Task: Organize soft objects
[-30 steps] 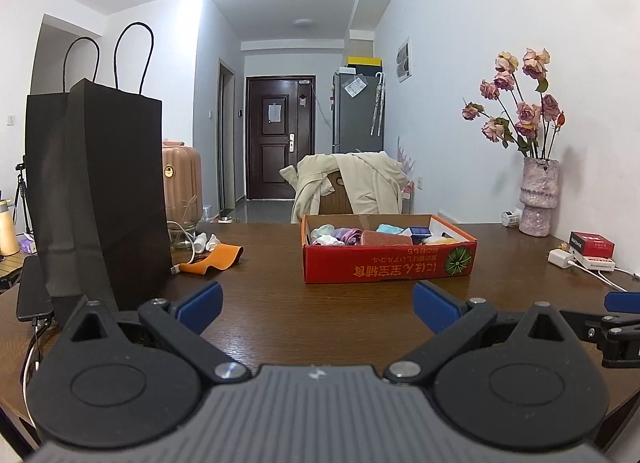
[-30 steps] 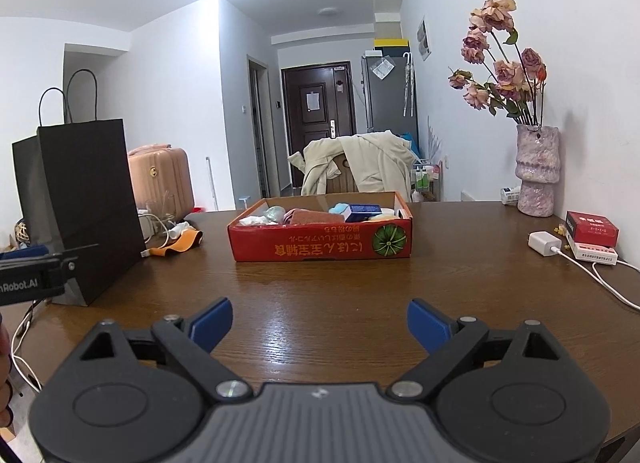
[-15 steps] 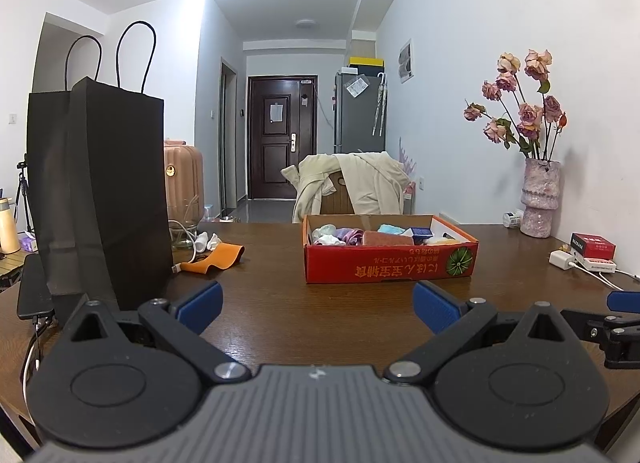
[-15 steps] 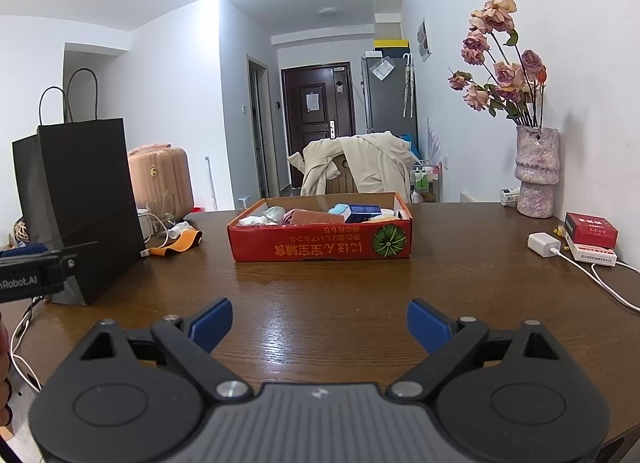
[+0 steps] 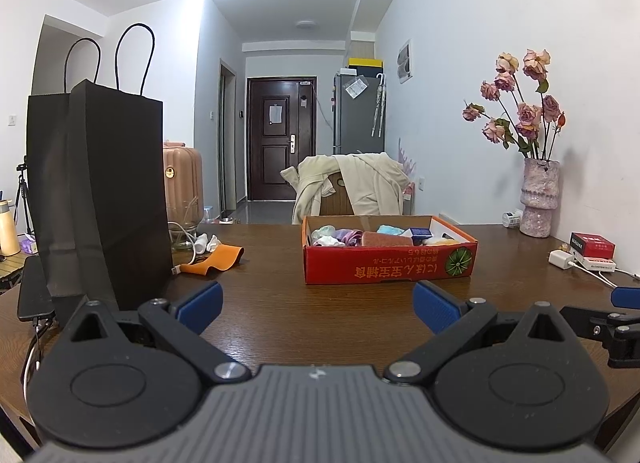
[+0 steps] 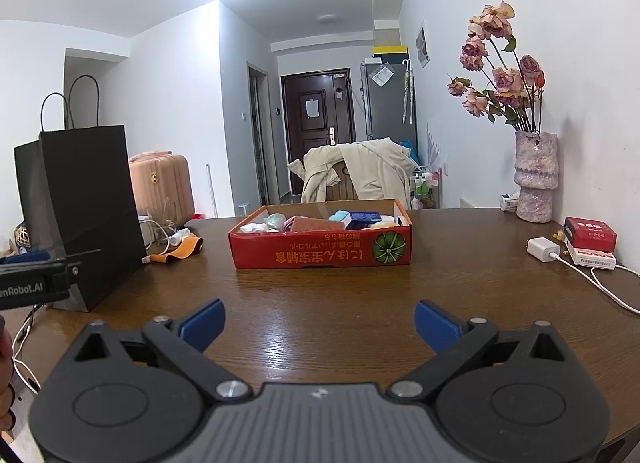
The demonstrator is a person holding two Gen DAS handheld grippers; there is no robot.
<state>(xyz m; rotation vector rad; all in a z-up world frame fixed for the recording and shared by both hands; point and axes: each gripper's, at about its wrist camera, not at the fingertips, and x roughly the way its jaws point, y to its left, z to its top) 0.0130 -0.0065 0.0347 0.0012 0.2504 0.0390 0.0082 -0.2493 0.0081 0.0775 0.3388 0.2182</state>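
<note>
A shallow red cardboard box [image 5: 390, 267] [image 6: 320, 253] sits mid-table and holds several soft items and a small blue box [image 6: 362, 219]. A tall black paper bag [image 5: 96, 199] [image 6: 80, 215] stands at the left. An orange cloth [image 5: 218, 261] [image 6: 180, 251] lies between bag and box. My left gripper [image 5: 318, 303] is open above bare wood, well short of the box. My right gripper [image 6: 320, 321] has its jaws opening wide, with nothing between them.
A vase of dried roses [image 6: 534, 179], a red carton [image 6: 590, 233] and a white charger with cable [image 6: 542, 249] line the right edge by the wall. A chair draped with a beige coat [image 5: 352, 187] stands behind the table. Cables and a glass jar [image 5: 182, 231] sit beside the bag.
The right gripper's blue pads stand slightly wider apart than before. Neither hand has shifted, and nothing on the table has moved.
</note>
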